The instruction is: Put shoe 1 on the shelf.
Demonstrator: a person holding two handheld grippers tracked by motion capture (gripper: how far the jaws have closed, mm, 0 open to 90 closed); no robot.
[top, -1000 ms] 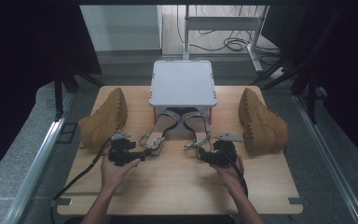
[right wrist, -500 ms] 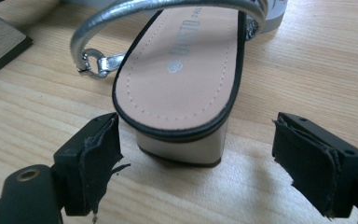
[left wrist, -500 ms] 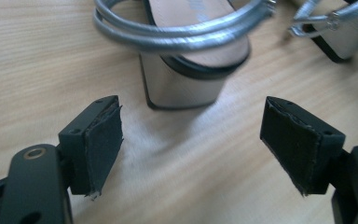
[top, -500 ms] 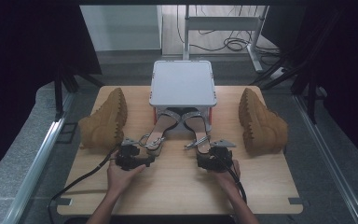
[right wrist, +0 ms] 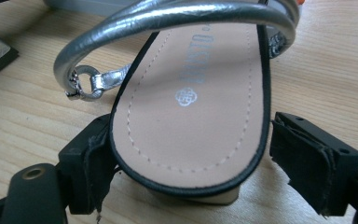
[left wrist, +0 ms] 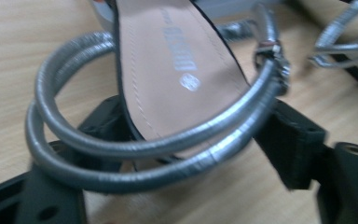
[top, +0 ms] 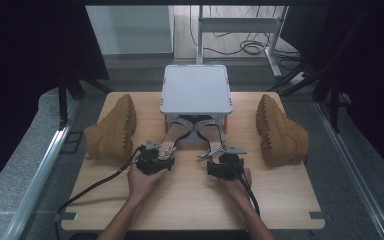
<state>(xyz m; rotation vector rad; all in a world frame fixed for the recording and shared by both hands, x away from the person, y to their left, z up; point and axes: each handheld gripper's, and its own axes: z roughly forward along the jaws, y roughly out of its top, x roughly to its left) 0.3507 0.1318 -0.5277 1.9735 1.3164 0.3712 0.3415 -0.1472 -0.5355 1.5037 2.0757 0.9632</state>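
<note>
Two silver-strapped sandals lie heel-first toward me at the table's middle. The left sandal [top: 172, 137] has its tan insole [left wrist: 177, 70] and looped silver straps [left wrist: 135, 154] between the jaws of my left gripper [top: 161, 154] [left wrist: 200, 123]. Those jaws have just been closing, but still stand open either side of the heel. My right gripper [top: 218, 157] [right wrist: 200, 156] straddles the heel of the right sandal [top: 214, 137] [right wrist: 191, 116], open: its left pad is against the sole edge and its right pad stands a little clear.
A tan boot [top: 112, 130] lies on its side at the table's left and another tan boot [top: 280, 132] at its right. A grey lidded box [top: 196, 90] stands at the back, over the sandals' toes. Bare wooden tabletop [top: 190, 200] lies toward me.
Both hands have drawn inward toward the table's middle and sunk, bringing each gripper down around a sandal heel. The sandals, boots and box have not moved.
</note>
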